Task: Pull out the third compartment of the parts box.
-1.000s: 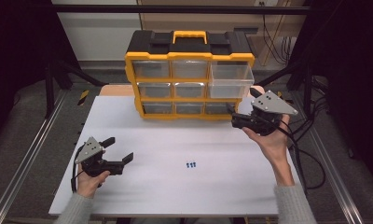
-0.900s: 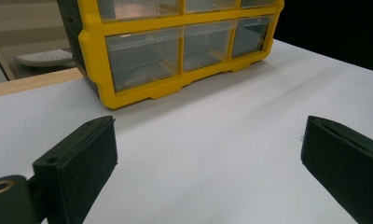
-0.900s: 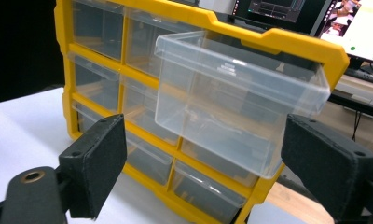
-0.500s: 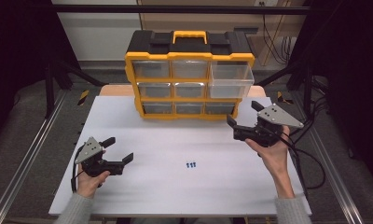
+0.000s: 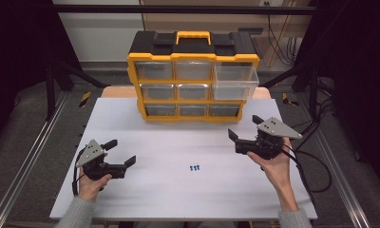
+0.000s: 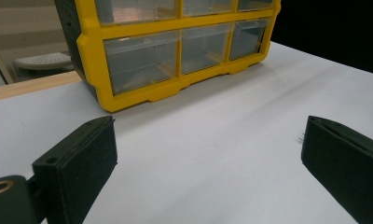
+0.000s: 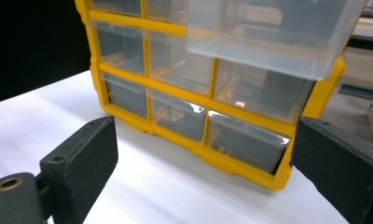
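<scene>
On the white table [image 5: 145,128] stands a yellow and black drawer cabinet [image 5: 193,76] with rows of clear drawers, pushed to the far edge. Its top right drawer [image 5: 235,81] is pulled out and juts toward the person.

The right gripper [image 5: 244,132] is held above the table, in front of the cabinet's right end and a little off to the side. Its jaws stand wide apart with nothing between them, and they have just been opening. Looking along them in the right gripper view [image 7: 203,158], the cabinet's lower right corner fills the gap: the bottom right drawer [image 7: 247,142] sits between the two black pads but well beyond them, and the pulled-out drawer [image 7: 268,35] hangs above. No pad touches the cabinet.

The left gripper [image 5: 119,153] rests low near the table's front left, well apart from the cabinet. Its jaws are also spread wide and empty. In the left gripper view [image 6: 208,144] the cabinet's lower left corner [image 6: 142,60] lies ahead and to the left.

Between the two hands, near the middle front of the table, lie a few small blue pieces [image 5: 194,167], perhaps screws; they are too small to make out. Neither gripper is near them.
</scene>
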`<state>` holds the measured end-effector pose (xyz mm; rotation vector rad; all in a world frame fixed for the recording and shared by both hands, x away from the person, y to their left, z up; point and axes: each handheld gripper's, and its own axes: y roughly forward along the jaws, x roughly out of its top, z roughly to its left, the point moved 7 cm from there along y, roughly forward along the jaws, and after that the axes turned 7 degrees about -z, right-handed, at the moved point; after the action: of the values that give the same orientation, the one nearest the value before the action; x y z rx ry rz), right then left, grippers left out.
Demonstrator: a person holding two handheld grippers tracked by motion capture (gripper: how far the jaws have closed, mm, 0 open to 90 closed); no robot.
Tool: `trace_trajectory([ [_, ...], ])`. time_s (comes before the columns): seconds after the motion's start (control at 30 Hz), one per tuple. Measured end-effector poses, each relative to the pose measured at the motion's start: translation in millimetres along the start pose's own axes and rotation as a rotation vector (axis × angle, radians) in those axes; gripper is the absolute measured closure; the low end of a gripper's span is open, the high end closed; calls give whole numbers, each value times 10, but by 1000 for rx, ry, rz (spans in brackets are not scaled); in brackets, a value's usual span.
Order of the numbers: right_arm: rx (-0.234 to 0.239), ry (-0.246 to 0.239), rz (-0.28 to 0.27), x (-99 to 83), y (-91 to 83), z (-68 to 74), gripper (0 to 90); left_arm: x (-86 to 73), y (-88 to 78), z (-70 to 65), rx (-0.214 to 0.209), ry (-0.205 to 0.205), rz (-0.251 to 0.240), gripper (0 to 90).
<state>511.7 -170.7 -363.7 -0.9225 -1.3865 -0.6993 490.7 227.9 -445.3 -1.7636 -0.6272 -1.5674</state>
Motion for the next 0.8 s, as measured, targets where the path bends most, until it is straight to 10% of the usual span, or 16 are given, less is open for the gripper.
trace_trajectory([
  [0.8, 44, 13, 101, -423, 83, 378, 74, 7, 3, -18, -5, 2, -4, 28],
])
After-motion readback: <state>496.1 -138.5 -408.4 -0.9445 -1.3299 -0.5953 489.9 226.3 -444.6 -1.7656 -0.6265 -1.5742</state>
